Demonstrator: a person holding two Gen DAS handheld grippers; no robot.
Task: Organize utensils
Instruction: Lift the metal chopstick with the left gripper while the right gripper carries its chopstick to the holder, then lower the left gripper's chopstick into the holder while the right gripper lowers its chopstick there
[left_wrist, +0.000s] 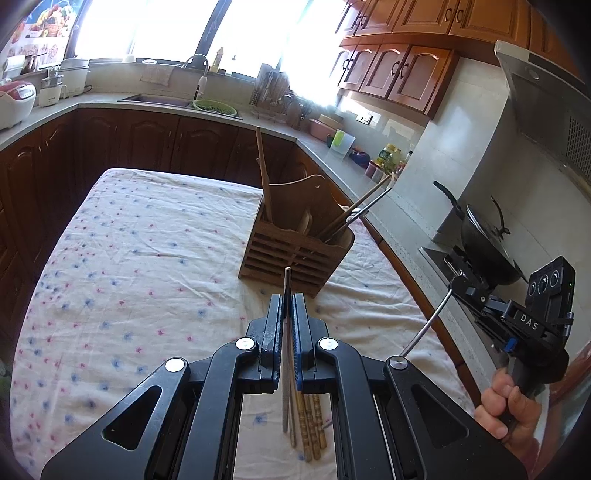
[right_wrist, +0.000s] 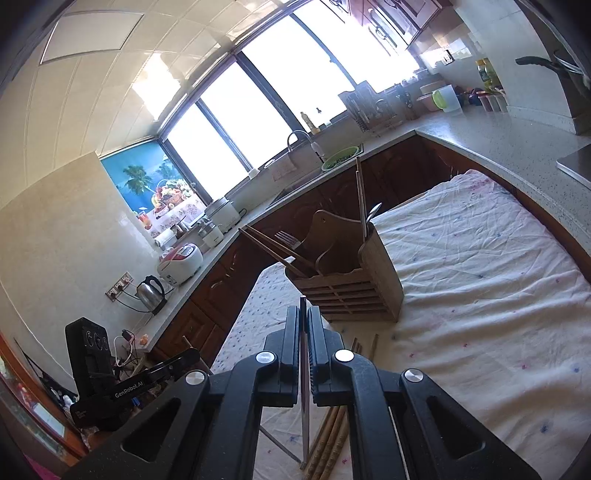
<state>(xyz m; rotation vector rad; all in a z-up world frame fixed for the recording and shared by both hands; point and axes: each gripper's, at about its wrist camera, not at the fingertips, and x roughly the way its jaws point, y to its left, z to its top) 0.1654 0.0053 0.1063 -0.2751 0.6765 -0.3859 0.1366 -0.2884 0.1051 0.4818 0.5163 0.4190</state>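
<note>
The left tool (left_wrist: 287, 314) is clenching a thin metal chopstick (left_wrist: 286, 354), holding it on edge along the fingers and pointing it at the wooden holder (left_wrist: 295, 251). The right tool (right_wrist: 303, 332) is gripping a second metal stick (right_wrist: 303, 369) the same way, raised above the desk (right_wrist: 480, 295) and tilting steeply. In the left view, a hand (left_wrist: 506, 406) is wrapping around the right tool's handle at the desk's right edge. The holder is standing near the desk's far edge, with chopsticks and what may be a fork leaning out. Wooden chopsticks (left_wrist: 310, 424) are lying on the cloth beneath both tools, near the front edge.
</note>
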